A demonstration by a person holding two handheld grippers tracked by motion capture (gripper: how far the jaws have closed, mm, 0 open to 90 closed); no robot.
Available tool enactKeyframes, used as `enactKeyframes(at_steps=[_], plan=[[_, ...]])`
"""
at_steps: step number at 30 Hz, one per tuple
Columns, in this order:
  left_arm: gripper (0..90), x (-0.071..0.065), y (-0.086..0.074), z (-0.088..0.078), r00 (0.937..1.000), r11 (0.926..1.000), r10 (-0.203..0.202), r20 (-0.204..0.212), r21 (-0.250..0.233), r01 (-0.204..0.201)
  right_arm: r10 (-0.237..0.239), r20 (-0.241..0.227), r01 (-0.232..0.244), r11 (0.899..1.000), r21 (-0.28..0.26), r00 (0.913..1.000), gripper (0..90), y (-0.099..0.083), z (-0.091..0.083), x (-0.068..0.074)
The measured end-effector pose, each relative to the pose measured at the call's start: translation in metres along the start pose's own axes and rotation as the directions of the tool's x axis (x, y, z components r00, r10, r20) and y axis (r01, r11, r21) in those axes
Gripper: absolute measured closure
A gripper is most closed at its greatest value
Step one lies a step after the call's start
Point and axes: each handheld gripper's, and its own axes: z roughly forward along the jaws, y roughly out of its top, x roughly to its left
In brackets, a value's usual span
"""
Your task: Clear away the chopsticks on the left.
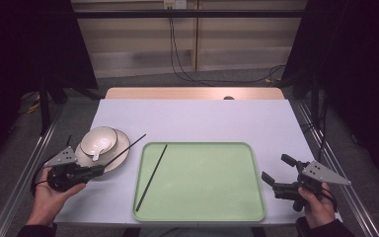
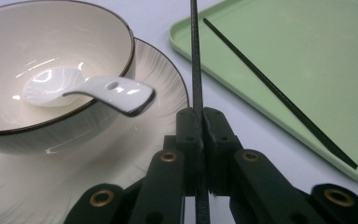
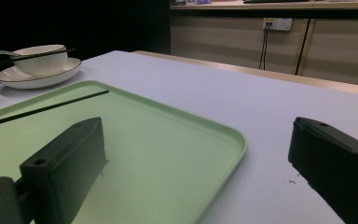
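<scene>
My left gripper (image 1: 100,170) (image 2: 199,122) is shut on a black chopstick (image 1: 126,149) (image 2: 196,56), which points up and to the right past the edge of a white plate (image 1: 121,148) (image 2: 165,79). A second black chopstick (image 1: 152,177) (image 2: 279,95) (image 3: 46,108) lies slantwise in the left part of the green tray (image 1: 227,217) (image 2: 317,37) (image 3: 235,140). My right gripper (image 1: 277,169) (image 3: 200,144) is open at the tray's right edge, with nothing between its fingers.
A cream bowl (image 1: 107,136) (image 2: 116,32) (image 3: 42,63) with a dark rim stands on the plate at the table's left. A white spoon (image 1: 95,150) (image 2: 93,88) rests in it. The white table (image 1: 197,118) ends in a wooden strip at the back.
</scene>
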Motion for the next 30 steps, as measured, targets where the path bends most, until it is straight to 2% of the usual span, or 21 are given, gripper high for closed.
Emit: enactKeyframes(at_steps=[5,7,8,11,16,17,22,24,25,26,28,30], plan=[[86.0,-0.016,0.003,-0.004,0.9999,0.9999,-0.004,0.013,-0.014,0.004,-0.010,0.003,0.010,1.000,-0.001,0.9999,3.4,0.000,0.000,-0.001],[85.9,-0.022,0.005,-0.006,0.9999,0.9998,-0.014,-0.004,-0.013,0.014,-0.009,0.002,0.009,1.000,0.001,1.0000,3.4,0.000,0.000,0.000],[85.9,-0.024,0.006,-0.008,1.0000,0.9997,-0.007,-0.007,-0.022,0.006,-0.011,0.003,0.011,1.000,0.001,0.9999,3.4,0.000,0.000,0.000],[86.0,-0.033,0.006,-0.009,0.9996,0.9993,-0.025,-0.015,-0.028,0.024,0.000,0.001,0.000,1.000,-0.008,1.0000,3.4,0.000,-0.001,0.001],[86.0,-0.049,0.003,-0.011,0.9977,0.9965,-0.066,-0.016,-0.054,0.065,-0.012,0.002,0.012,1.000,-0.006,0.9999,3.4,0.000,0.000,0.000],[86.1,-0.053,0.003,-0.010,0.9965,0.9947,-0.083,0.001,-0.060,0.083,-0.013,0.000,0.013,1.000,-0.004,0.9999,3.4,0.000,0.000,0.000],[86.0,-0.073,0.002,-0.001,0.9911,0.9885,-0.133,0.008,-0.072,0.133,-0.011,0.007,0.011,1.000,-0.005,0.9999,3.4,0.000,0.000,0.000],[86.0,-0.082,0.004,0.005,0.9906,0.9879,-0.136,-0.012,-0.077,0.135,-0.004,0.007,0.004,1.000,-0.001,1.0000,3.5,0.000,0.000,0.000],[86.0,-0.085,0.006,0.009,0.9894,0.9867,-0.145,-0.001,-0.075,0.145,-0.004,0.009,0.004,1.000,-0.002,0.9999,3.5,0.000,0.000,0.000],[86.1,-0.089,0.008,0.013,0.9896,0.9866,-0.144,-0.008,-0.078,0.143,-0.004,0.009,0.004,1.000,-0.002,1.0000,3.5,0.000,0.000,0.000],[86.0,-0.092,0.011,0.017,0.9883,0.9863,-0.152,-0.008,-0.065,0.152,-0.005,0.005,0.005,1.000,-0.002,1.0000,3.5,0.000,0.000,0.000],[86.0,-0.093,0.013,0.019,0.9828,0.9805,-0.184,-0.013,-0.072,0.183,-0.004,0.008,0.004,1.000,-0.003,1.0000,3.5,0.000,0.000,0.000]])
